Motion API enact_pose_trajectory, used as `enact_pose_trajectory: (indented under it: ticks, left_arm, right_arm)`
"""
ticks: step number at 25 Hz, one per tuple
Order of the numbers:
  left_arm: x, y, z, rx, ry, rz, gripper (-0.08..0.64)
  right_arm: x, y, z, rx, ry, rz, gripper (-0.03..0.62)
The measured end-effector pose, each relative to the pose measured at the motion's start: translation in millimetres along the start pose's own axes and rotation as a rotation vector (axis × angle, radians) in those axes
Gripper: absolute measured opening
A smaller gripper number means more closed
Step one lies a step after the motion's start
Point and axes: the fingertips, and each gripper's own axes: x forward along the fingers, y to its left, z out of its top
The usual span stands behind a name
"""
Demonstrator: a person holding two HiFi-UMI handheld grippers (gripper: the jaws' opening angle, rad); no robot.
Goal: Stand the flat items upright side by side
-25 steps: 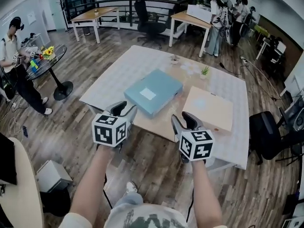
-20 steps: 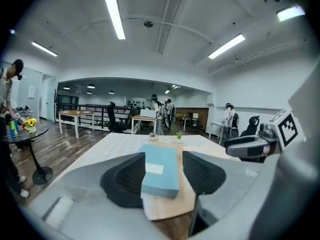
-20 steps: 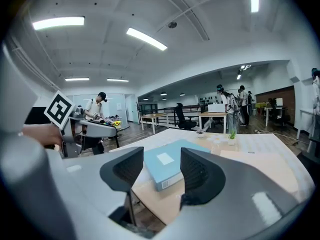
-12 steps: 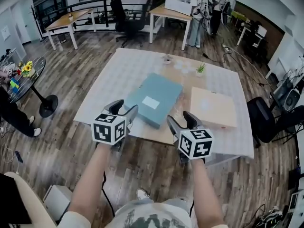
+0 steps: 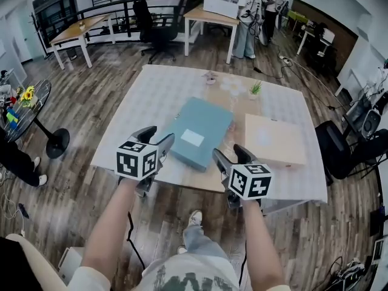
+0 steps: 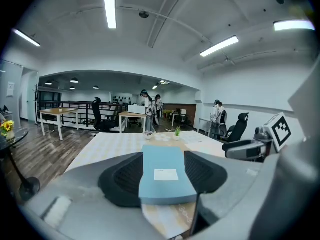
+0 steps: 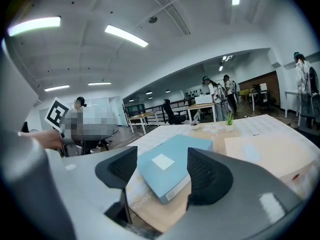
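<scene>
I hold the left gripper (image 5: 156, 137) and right gripper (image 5: 230, 154) at the table's (image 5: 151, 96) near edge, jaws spread, just opened wider, pinching nothing, with the blue box (image 5: 200, 132) lying flat just beyond them and the beige box (image 5: 274, 139) flat to its right.

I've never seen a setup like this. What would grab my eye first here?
A flat pale-blue box with a white label lies in the middle of the white-covered table, a flat beige box lying to its right. Nearer the camera, the left gripper and right gripper, each bearing a black-and-white marker cube, point at the blue box; their jaws have just been opening, nothing gripped.
</scene>
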Motion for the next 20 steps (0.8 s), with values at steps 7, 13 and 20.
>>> enact_pose_trajectory:
  ticks: [7, 13, 20]
  left_arm:
    - [54.3, 25.0, 11.7, 0.015, 0.035, -0.028, 0.272]
    - [129.0, 51.1, 20.3, 0.027, 0.11, -0.073, 0.273]
    - [211.2, 71.7, 4.0, 0.034, 0.29, -0.179, 0.288]
  right_arm:
    - [50.9, -36.3, 1.2, 0.081, -0.002, -0.018, 0.302]
    - [103.2, -82.1, -3.3, 0.176, 0.06, -0.054, 0.321]
    - [154.9, -129.8, -25.2, 0.351, 0.164, -0.079, 0.328]
